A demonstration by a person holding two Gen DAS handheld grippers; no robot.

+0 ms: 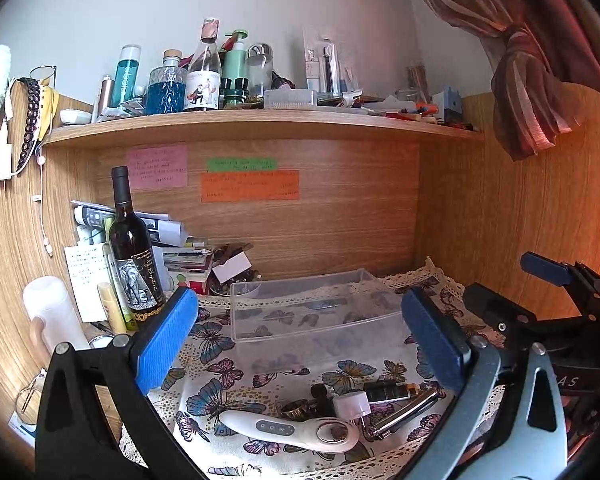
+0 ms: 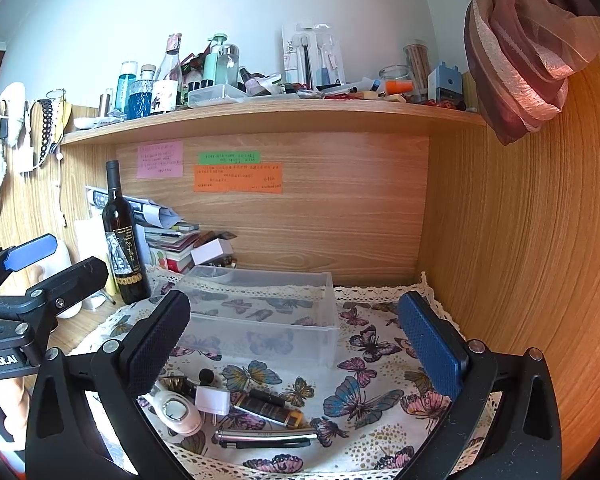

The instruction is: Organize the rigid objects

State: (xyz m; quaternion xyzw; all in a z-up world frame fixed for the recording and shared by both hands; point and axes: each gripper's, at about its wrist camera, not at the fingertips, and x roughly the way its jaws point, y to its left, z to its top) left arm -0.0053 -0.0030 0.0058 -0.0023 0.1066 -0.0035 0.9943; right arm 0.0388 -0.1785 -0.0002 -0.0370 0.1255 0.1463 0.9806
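A clear plastic bin (image 1: 316, 312) (image 2: 260, 312) stands empty on the butterfly cloth. In front of it lie small rigid items: a white handheld device (image 1: 292, 430) (image 2: 176, 410), a white plug adapter (image 1: 352, 406) (image 2: 213, 400), a dark tube with a gold end (image 1: 392, 392) (image 2: 268, 408), a metal pen (image 1: 404, 412) (image 2: 266, 436) and a small dark piece (image 1: 318, 394) (image 2: 206, 376). My left gripper (image 1: 300, 340) is open and empty above them. My right gripper (image 2: 296, 344) is open and empty, to the right of the left one.
A dark wine bottle (image 1: 134, 252) (image 2: 122, 244) stands at the left beside stacked papers and books (image 1: 172, 248). A white bottle (image 1: 52, 312) stands at the far left. A cluttered shelf (image 1: 260, 120) runs overhead. A wooden side wall (image 2: 520, 260) closes the right.
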